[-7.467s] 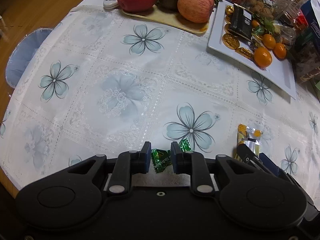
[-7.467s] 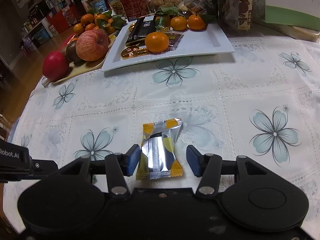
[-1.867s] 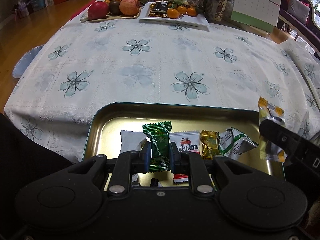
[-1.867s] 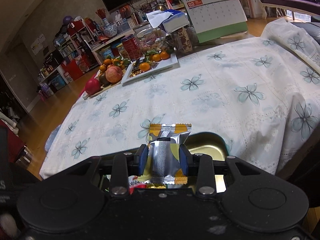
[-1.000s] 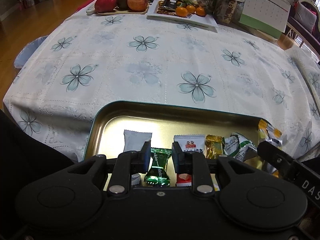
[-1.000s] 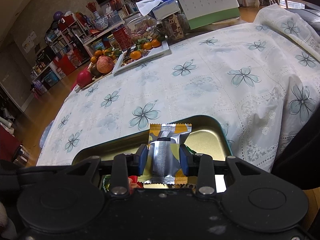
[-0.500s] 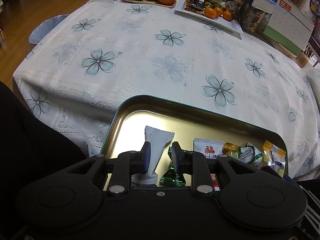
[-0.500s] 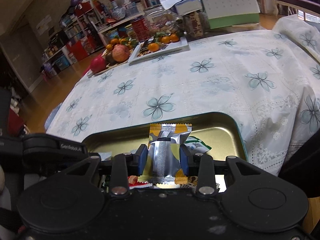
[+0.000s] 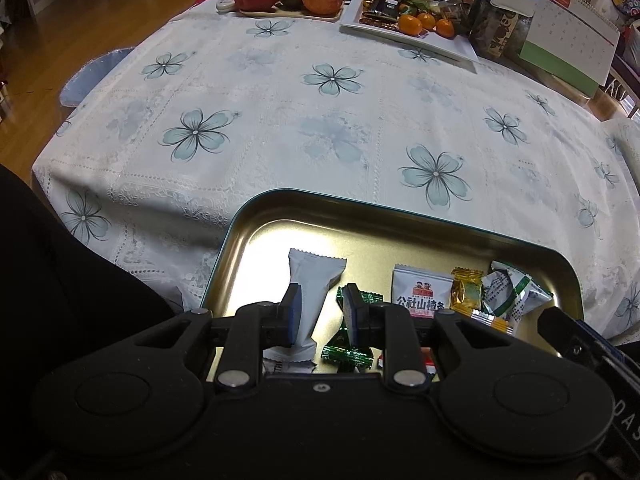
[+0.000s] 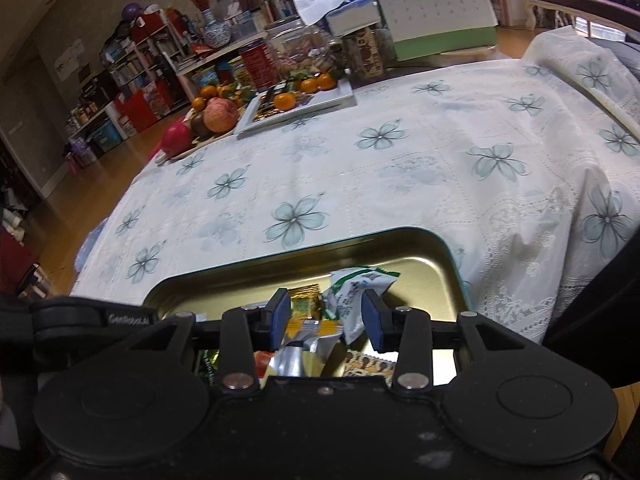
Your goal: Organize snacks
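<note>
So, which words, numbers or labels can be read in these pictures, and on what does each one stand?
"02": red header of the desk calendar.
"公社山楂条": white snack packet in the gold tin.
"GenRobot.AI": left gripper's housing, in the right wrist view.
"DAS": right gripper's body, cut off at the left view's edge.
Too small or blurred: calendar dates, red can, dark jar, other wrappers.
</note>
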{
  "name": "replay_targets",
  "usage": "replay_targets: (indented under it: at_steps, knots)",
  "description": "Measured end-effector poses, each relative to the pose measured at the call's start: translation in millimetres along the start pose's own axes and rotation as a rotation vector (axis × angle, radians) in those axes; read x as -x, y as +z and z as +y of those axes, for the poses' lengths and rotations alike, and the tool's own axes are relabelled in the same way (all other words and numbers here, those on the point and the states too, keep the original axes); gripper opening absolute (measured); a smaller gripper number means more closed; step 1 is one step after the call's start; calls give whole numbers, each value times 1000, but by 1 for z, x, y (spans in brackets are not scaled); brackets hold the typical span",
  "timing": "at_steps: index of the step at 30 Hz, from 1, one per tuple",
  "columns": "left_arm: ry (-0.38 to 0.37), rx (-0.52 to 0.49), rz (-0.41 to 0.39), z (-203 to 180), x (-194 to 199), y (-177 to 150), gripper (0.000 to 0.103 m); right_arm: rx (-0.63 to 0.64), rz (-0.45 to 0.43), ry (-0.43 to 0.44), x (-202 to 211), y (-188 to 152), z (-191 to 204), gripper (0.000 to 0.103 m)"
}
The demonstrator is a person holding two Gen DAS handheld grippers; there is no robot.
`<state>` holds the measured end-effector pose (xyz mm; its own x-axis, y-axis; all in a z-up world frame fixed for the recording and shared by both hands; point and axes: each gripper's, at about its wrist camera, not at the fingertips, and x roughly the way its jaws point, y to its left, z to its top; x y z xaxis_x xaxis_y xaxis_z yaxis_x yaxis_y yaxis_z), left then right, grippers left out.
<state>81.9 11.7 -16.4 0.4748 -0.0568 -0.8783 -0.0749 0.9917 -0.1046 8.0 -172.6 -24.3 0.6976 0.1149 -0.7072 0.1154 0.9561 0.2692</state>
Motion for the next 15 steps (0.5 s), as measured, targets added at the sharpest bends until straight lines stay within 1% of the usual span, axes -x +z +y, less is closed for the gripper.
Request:
replay_targets:
  at_steps: [6, 12, 15]
  knots:
    - [28, -50, -15, -9, 4, -11, 32, -16, 29, -49, -3, -2, -6, 45]
    - [39, -101, -26, -18, 8, -22, 32, -8, 38, -60, 1, -7, -6, 47]
    - [51, -121, -43, -21, 12, -26, 32, -1, 37, -64, 3, -9, -6, 47]
